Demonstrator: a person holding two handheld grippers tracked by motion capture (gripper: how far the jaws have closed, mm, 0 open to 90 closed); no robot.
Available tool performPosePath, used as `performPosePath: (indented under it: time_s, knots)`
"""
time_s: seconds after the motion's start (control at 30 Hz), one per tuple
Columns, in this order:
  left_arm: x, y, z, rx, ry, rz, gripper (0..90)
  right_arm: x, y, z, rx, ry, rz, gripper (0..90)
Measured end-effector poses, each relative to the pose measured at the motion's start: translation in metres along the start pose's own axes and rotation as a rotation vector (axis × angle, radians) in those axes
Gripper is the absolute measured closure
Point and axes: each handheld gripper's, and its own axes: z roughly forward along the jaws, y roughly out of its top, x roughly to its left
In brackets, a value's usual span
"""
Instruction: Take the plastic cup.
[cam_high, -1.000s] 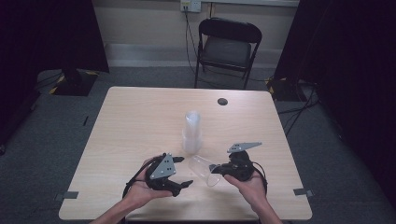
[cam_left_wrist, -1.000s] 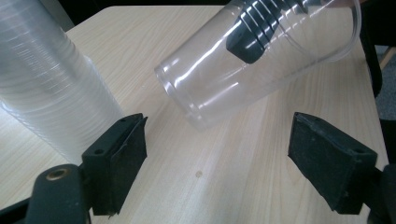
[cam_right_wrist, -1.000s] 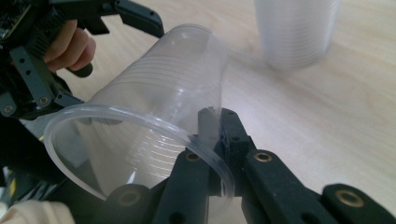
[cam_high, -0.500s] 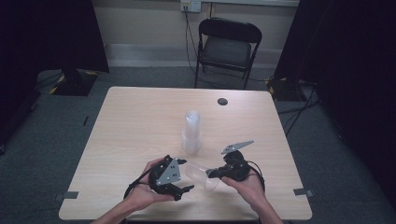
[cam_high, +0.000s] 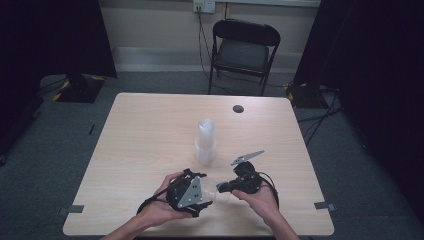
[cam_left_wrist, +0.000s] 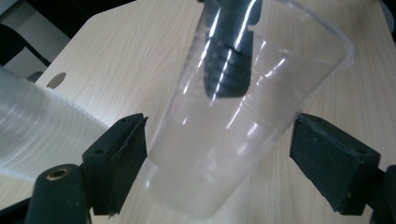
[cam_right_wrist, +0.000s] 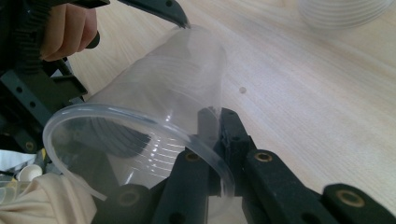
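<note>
A clear plastic cup (cam_high: 220, 193) lies tilted on its side near the table's front edge, between my two grippers. My right gripper (cam_high: 223, 187) is shut on the cup's (cam_right_wrist: 159, 98) rim wall, with one finger inside the cup (cam_left_wrist: 229, 70) and the other outside. My left gripper (cam_high: 207, 198) faces it from the left, and its jaws straddle the cup's (cam_left_wrist: 224, 154) base end. Those jaws have just been closing with the cup between them. The left pad (cam_left_wrist: 119, 156) sits at the cup's side, while the right pad (cam_left_wrist: 329, 161) stands apart from it.
A tall stack of clear cups (cam_high: 205, 142) stands at mid-table, just beyond the grippers, and appears large at the left in the left gripper view (cam_left_wrist: 37, 135). A small dark disc (cam_high: 238, 108) lies near the far edge. A folding chair (cam_high: 244, 50) stands behind the table.
My left gripper has moved right, up to the cup, and its jaws now bracket the cup's base. The right gripper shifted a little left early on and still holds the cup.
</note>
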Motion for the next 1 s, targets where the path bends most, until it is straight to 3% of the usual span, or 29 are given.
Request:
performPosePath:
  time_s: [0.07, 0.37, 0.57, 1.0]
  knots:
    - [-0.002, 0.003, 0.002, 0.005, -0.003, 0.044, 18.5, 0.001, 0.001, 0.001, 0.004, 0.003, 0.002, 89.2]
    - [-0.013, 0.008, 0.008, -0.026, -0.011, 0.039, 19.7, 0.003, 0.003, 0.008, 0.032, 0.015, 0.016, 87.4]
    - [-0.017, 0.013, 0.006, -0.05, -0.004, 0.066, 20.6, 0.003, 0.002, 0.014, 0.044, 0.018, 0.031, 87.7]
    - [-0.015, 0.012, 0.006, -0.066, -0.019, 0.027, 26.3, 0.005, 0.002, 0.017, 0.033, 0.027, 0.062, 88.5]
